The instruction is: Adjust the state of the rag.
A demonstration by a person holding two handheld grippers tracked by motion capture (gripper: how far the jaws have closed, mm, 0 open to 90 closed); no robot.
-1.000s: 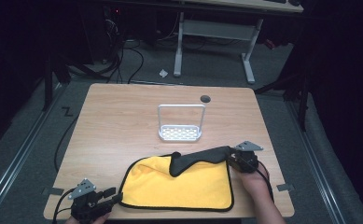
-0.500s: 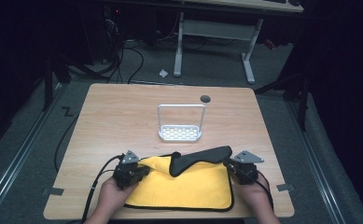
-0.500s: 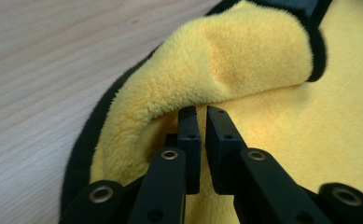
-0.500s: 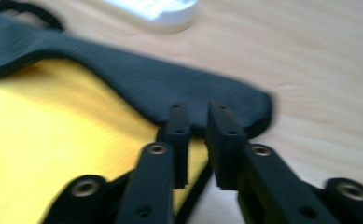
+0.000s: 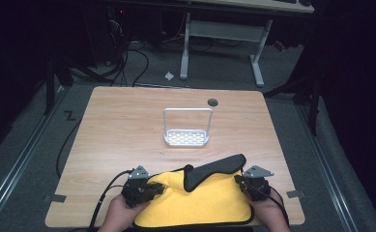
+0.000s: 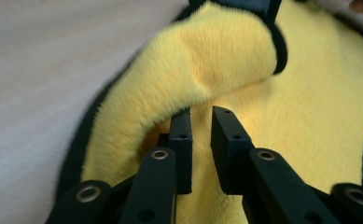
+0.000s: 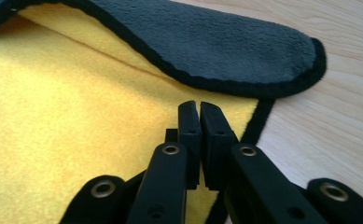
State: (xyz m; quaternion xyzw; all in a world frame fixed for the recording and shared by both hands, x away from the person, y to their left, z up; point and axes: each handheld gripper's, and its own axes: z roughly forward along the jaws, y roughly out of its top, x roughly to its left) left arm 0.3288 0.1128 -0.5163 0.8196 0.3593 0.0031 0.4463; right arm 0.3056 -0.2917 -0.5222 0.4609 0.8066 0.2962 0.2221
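Cloth (image 5: 200, 203) near edge is cut off; right tongs (image 7: 199, 108) hide any pinched fabric.

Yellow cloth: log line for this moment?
cloth: yellow, grey flap folded over | left tongs: slightly apart, at raised fold | right tongs: shut at cloth edge | rack: untouched

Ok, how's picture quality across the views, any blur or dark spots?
High view: table evenly lit, the floor and desk beyond it dark. Left gripper view: yellow cloth fold soft, nearer jaws sharper. Right gripper view: crisp around the jaws, the wood beyond them soft, no glare.
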